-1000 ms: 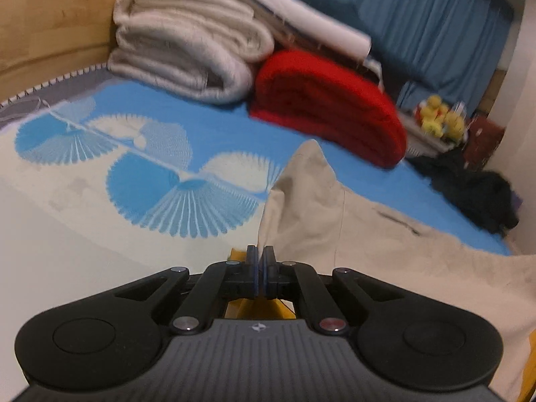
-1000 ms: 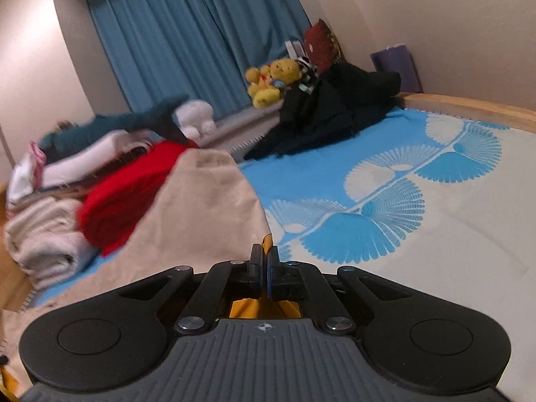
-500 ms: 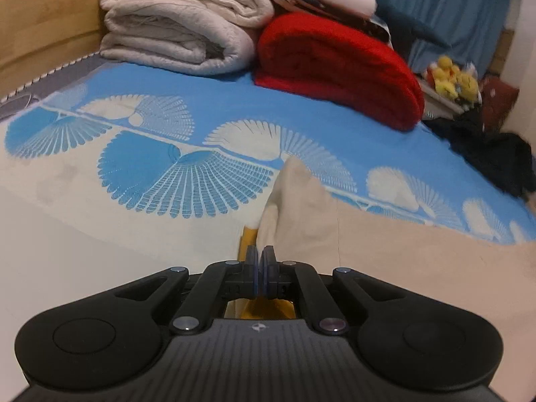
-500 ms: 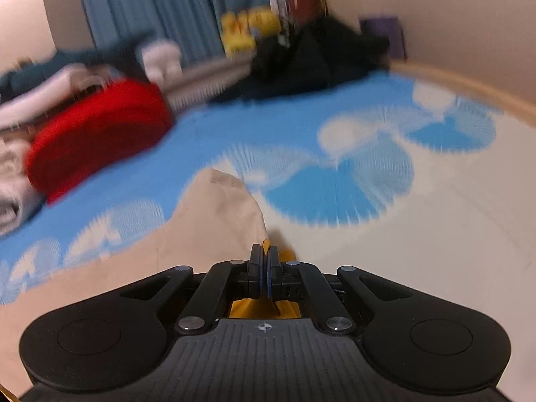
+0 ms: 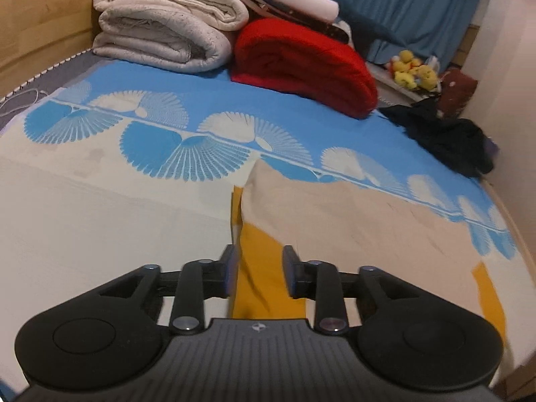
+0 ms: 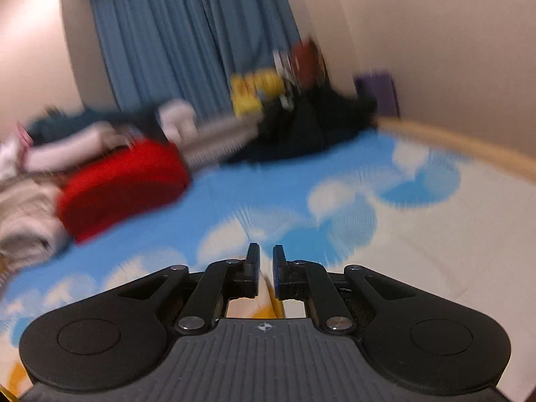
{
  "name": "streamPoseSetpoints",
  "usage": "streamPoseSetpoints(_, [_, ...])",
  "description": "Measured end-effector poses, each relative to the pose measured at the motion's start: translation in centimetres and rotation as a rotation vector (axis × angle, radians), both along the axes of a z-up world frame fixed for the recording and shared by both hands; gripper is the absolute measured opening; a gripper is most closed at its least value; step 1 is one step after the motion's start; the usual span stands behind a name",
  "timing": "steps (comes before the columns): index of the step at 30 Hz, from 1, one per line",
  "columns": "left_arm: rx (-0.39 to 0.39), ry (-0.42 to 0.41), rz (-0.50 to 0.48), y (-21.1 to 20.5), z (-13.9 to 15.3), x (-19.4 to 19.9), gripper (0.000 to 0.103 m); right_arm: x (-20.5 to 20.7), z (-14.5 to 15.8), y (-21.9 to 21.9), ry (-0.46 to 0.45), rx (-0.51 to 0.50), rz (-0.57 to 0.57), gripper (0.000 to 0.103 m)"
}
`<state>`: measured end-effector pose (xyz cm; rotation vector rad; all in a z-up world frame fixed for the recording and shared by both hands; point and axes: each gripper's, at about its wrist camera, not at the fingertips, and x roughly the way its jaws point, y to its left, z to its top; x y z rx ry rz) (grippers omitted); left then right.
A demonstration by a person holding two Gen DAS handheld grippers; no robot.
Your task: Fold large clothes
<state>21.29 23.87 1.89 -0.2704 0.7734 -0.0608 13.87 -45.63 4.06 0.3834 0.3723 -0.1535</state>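
A large beige garment (image 5: 351, 221) with a yellow underside (image 5: 258, 268) lies flat on the bed, its folded corner pointing away from me in the left wrist view. My left gripper (image 5: 259, 273) is open, its fingers standing apart on either side of the yellow edge, holding nothing. My right gripper (image 6: 266, 269) is open with a narrow gap; a small strip of beige and yellow cloth (image 6: 268, 305) shows below its fingers. The right wrist view is blurred.
The bed sheet (image 5: 160, 140) is blue and cream with fan patterns. Folded cream blankets (image 5: 164, 30) and a red blanket (image 5: 301, 63) lie at the far end. A dark clothes pile (image 5: 449, 137), yellow plush toys (image 5: 413, 72), blue curtains (image 6: 187, 43) and a wooden bed edge (image 6: 469, 147) stand around.
Both grippers lowered the garment onto the bed and opened, letting go of its edge. The right gripper has tilted up and moved, blurring its view.
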Motion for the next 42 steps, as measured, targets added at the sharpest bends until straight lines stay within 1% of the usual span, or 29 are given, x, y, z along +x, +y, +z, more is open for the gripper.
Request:
streamPoseSetpoints(2, [-0.035, 0.037, 0.014, 0.6, -1.2, -1.8, 0.036, -2.2, -0.1, 0.3, 0.017, -0.013, 0.026, 0.033])
streamPoseSetpoints(3, [-0.077, 0.097, 0.037, 1.1, -2.0, -2.2, 0.036, -3.0, -0.9, 0.5, 0.051, -0.027, 0.037, 0.033])
streamPoseSetpoints(4, [-0.121, 0.127, 0.048, 1.5, -2.4, -2.3, 0.036, -3.5, -2.0, 0.7, 0.095, -0.04, 0.038, 0.033])
streamPoseSetpoints(5, [-0.132, 0.132, 0.043, 1.7, -2.5, -2.3, 0.036, -3.0, -2.9, 0.9, 0.204, -0.054, 0.038, 0.033])
streamPoseSetpoints(6, [-0.117, 0.135, 0.036, 1.7, -2.5, -2.1, 0.036, -2.6, -3.5, 0.7, 0.252, -0.043, 0.027, 0.033])
streamPoseSetpoints(8, [-0.103, 0.174, 0.032, 1.5, -3.1, -1.5, 0.036, -2.1, -4.0, 0.4, 0.264, 0.008, 0.027, 0.033])
streamPoseSetpoints(13, [-0.07, 0.258, 0.031, 0.9, -4.9, -0.4, 0.043, -0.2, -6.4, 1.0, 0.411, 0.018, 0.071, 0.033])
streamPoseSetpoints(16, [-0.057, 0.29, 0.02, 0.5, -5.6, 0.0, 0.043, 0.8, -8.3, 2.1, 0.527, -0.014, 0.117, 0.033])
streamPoseSetpoints(20, [-0.034, 0.329, -0.006, 0.0, -6.6, 0.6, 0.043, 1.9, -10.6, 4.4, 0.661, -0.122, 0.19, 0.033])
streamPoseSetpoints(21, [-0.026, 0.337, -0.016, -0.2, -6.9, 0.7, 0.042, 2.1, -10.9, 4.6, 0.676, -0.139, 0.202, 0.033])
streamPoseSetpoints(22, [-0.021, 0.346, -0.031, -0.4, -7.1, 0.9, 0.036, 2.1, -11.3, 4.5, 0.685, -0.142, 0.208, 0.033])
streamPoseSetpoints(23, [-0.018, 0.35, -0.047, -0.6, -7.2, 1.0, 0.025, 2.2, -11.5, 4.4, 0.692, -0.138, 0.212, 0.033])
streamPoseSetpoints(24, [-0.011, 0.345, -0.056, -0.7, -7.3, 1.2, 0.001, 2.4, -11.8, 4.3, 0.701, -0.129, 0.218, 0.033])
streamPoseSetpoints(25, [0.019, 0.287, -0.04, -0.6, -6.5, 1.1, 0.0, 2.6, -12.0, 4.2, 0.708, -0.12, 0.225, 0.029])
streamPoseSetpoints(26, [0.023, 0.193, -0.003, -0.3, -5.2, 0.7, 0.0, 2.5, -12.0, 4.3, 0.711, -0.115, 0.235, 0.004])
streamPoseSetpoints(27, [0.024, 0.08, 0.038, 0.2, -3.5, 0.1, 0.0, 2.5, -11.7, 4.4, 0.693, -0.117, 0.241, 0.0])
streamPoseSetpoints(28, [0.008, 0.024, 0.045, 0.7, -2.5, -0.4, 0.0, 2.2, -10.7, 4.6, 0.638, -0.121, 0.244, 0.0])
streamPoseSetpoints(29, [0.001, 0.082, 0.04, 1.0, -3.2, -0.3, 0.0, 2.0, -9.8, 4.6, 0.577, -0.107, 0.257, 0.0])
streamPoseSetpoints(30, [-0.009, 0.195, 0.056, 1.3, -4.8, 0.1, 0.0, 1.7, -9.3, 4.4, 0.547, -0.089, 0.249, 0.0])
streamPoseSetpoints(31, [-0.026, 0.278, 0.066, 1.4, -6.1, 0.3, 0.0, 1.7, -9.5, 4.1, 0.566, -0.079, 0.226, 0.0])
streamPoseSetpoints(32, [0.003, 0.29, 0.038, 1.1, -6.4, 0.6, 0.0, 1.8, -10.1, 3.7, 0.611, -0.068, 0.209, 0.0])
streamPoseSetpoints(33, [0.052, 0.26, 0.006, 0.5, -5.9, 0.6, 0.0, 1.9, -10.7, 3.6, 0.648, -0.065, 0.201, 0.0])
streamPoseSetpoints(34, [0.064, 0.233, -0.01, 0.2, -5.5, 0.5, 0.003, 1.9, -10.9, 3.6, 0.661, -0.07, 0.202, 0.0])
streamPoseSetpoints(35, [0.046, 0.218, -0.014, 0.1, -5.3, 0.4, 0.007, 1.9, -10.9, 3.8, 0.66, -0.082, 0.204, 0.0])
streamPoseSetpoints(37, [-0.024, 0.202, -0.012, 0.4, -5.1, 0.2, 0.049, 1.9, -10.9, 4.1, 0.661, -0.098, 0.206, 0.0])
streamPoseSetpoints(38, [-0.04, 0.198, -0.003, 0.5, -5.0, 0.2, 0.054, 1.9, -11.0, 4.2, 0.665, -0.102, 0.207, 0.0])
streamPoseSetpoints(40, [-0.049, 0.218, -0.006, 0.4, -5.4, 0.3, 0.053, 1.9, -11.2, 4.0, 0.677, -0.101, 0.208, 0.0])
streamPoseSetpoints(41, [-0.053, 0.253, -0.021, 0.2, -6.0, 0.4, 0.049, 1.9, -11.3, 4.0, 0.683, -0.103, 0.208, 0.0])
streamPoseSetpoints(42, [-0.043, 0.287, -0.043, -0.3, -6.6, 0.6, 0.016, 1.8, -11.2, 4.0, 0.685, -0.105, 0.208, 0.0])
